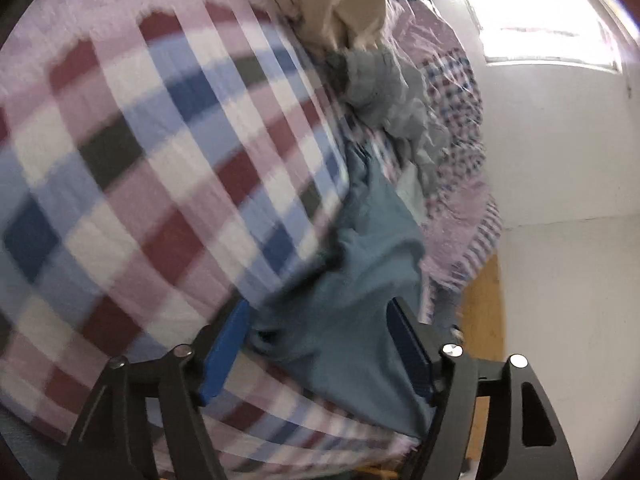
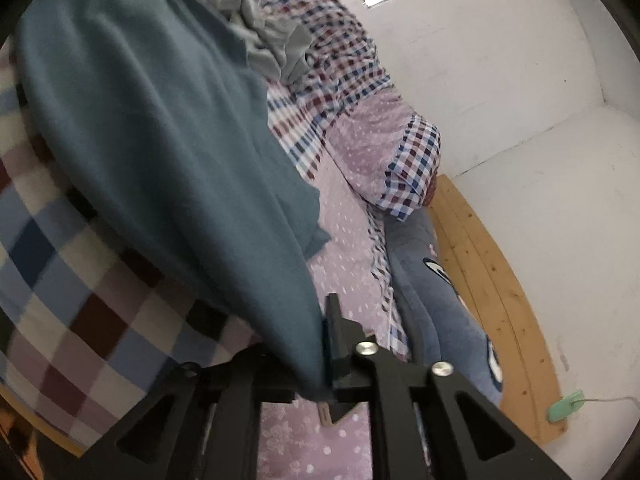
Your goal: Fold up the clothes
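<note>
Checked bedding (image 1: 140,140) below — left claw (image 1: 316,344) wide around teal garment (image 1: 352,280), right claw (image 2: 320,360) narrowly parted, garment between.

There are three loose garments on the bed: one teal garment (image 2: 160,152), one crumpled grey garment (image 1: 392,96) and one beige garment (image 1: 344,4). One checked blanket (image 1: 140,168) lies under them, and one lilac dotted quilt (image 2: 368,152) with a checked border is bunched at the far side. One blue-grey plush toy (image 2: 436,292) lies along the one wooden bed rail (image 2: 492,280). One small green clip (image 2: 566,404) sits on that rail. One window (image 1: 548,28) shows in the wall. Each view shows one tool, two in all.
</note>
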`<state>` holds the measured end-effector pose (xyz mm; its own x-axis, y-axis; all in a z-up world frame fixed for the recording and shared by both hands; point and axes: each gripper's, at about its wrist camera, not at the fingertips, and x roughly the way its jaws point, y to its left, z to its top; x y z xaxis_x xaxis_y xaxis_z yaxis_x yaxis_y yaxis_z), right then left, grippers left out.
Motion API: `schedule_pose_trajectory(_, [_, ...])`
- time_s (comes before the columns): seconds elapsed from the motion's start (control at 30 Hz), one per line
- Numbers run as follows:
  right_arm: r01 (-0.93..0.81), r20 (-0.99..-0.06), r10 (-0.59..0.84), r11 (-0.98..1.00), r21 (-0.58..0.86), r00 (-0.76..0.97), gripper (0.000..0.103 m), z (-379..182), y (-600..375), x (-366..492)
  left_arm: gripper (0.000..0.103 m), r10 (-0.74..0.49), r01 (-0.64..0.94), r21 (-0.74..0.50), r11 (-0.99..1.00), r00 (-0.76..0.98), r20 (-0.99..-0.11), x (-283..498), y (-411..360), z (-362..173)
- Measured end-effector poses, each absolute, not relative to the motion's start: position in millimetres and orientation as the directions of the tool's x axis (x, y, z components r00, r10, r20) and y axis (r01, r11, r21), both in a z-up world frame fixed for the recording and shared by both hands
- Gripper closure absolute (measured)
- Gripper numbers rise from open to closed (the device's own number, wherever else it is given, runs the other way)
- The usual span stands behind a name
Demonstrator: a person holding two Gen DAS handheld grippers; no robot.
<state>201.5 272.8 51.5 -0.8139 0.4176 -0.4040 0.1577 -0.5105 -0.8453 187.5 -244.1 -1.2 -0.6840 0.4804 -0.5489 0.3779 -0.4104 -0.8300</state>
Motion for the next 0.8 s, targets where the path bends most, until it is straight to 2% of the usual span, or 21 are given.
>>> schedule_pose_trajectory(0.03, [0.147,-0.393,0.442,-0.495,-0.857,-0.806,0.058,49,274,200,0.025,0.485,0.379,-0.836,-0.397,-0.687,-0.541,189,-247,-3])
schedule_pose_trajectory(0.07, [0.133,-0.387,0.461,-0.492,-0.86,-0.799,0.047,49,277,198,0.025,0.499,0.38,-0.844,-0.379,-0.684,-0.532,189,-248,-7])
schedule_pose_trajectory(0.13, [0.102,-0.377,0.484,-0.502,-0.859,-0.789,0.043,53,284,198,0.025,0.522,0.383,-0.853,-0.355,-0.676,-0.52,189,-248,-13])
schedule_pose_trajectory(0.37, [0.085,-0.358,0.521,-0.476,-0.875,-0.775,0.041,50,283,198,0.025,0.564,0.339,-0.885,-0.319,-0.683,-0.465,175,-254,-12])
schedule_pose_trajectory(0.53, [0.089,-0.358,0.523,-0.469,-0.879,-0.773,0.041,47,280,193,0.025,0.594,0.241,-0.903,-0.356,-0.688,-0.418,140,-257,13])
schedule_pose_trajectory(0.7, [0.097,-0.37,0.521,-0.477,-0.874,-0.769,0.041,46,276,188,0.027,0.561,0.197,-0.842,-0.503,-0.667,-0.491,82,-252,30])
schedule_pose_trajectory(0.8, [0.104,-0.377,0.513,-0.484,-0.869,-0.771,0.041,45,274,184,0.04,0.531,0.216,-0.794,-0.568,-0.641,-0.554,44,-252,29])
